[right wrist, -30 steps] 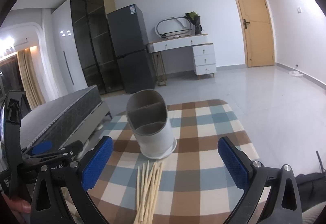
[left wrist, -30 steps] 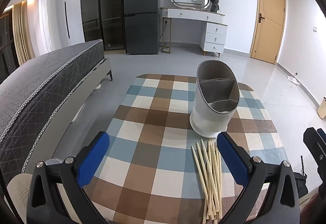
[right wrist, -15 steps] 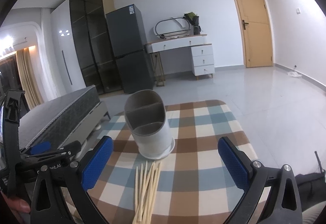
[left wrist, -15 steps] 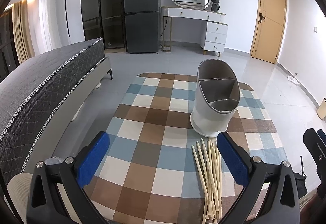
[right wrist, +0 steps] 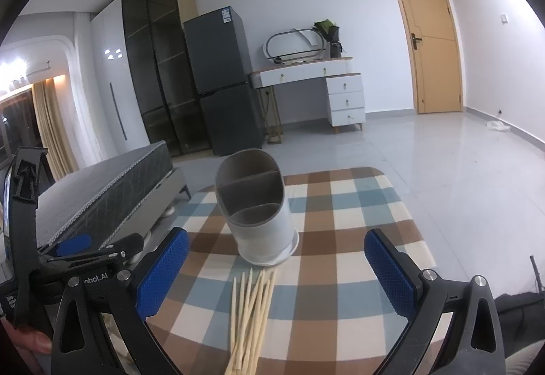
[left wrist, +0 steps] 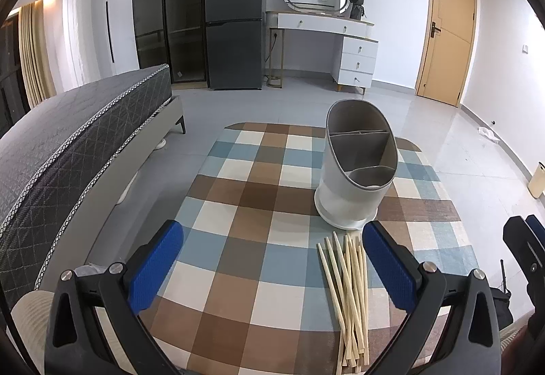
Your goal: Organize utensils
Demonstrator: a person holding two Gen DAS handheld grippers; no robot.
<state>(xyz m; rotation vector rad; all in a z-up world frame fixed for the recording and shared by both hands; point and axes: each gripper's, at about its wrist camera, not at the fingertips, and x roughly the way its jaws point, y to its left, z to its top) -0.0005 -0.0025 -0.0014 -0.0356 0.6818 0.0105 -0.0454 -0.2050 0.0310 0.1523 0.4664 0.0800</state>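
Observation:
A bundle of pale wooden chopsticks lies on the checked table, just in front of a white utensil holder with grey divided compartments. In the right wrist view the chopsticks point toward the holder. My left gripper is open and empty above the near table, its right finger beside the chopsticks. My right gripper is open and empty, with the chopsticks between its fingers and below them. The left gripper's body shows at the left of the right wrist view.
A grey bed runs along the left of the table. A dark fridge, a white dressing table and a wooden door stand at the far wall. Grey tiled floor surrounds the table.
The right wrist view has tilted a little and shifted; the holder sits slightly lower and more central. The left gripper has barely moved. Both stay open.

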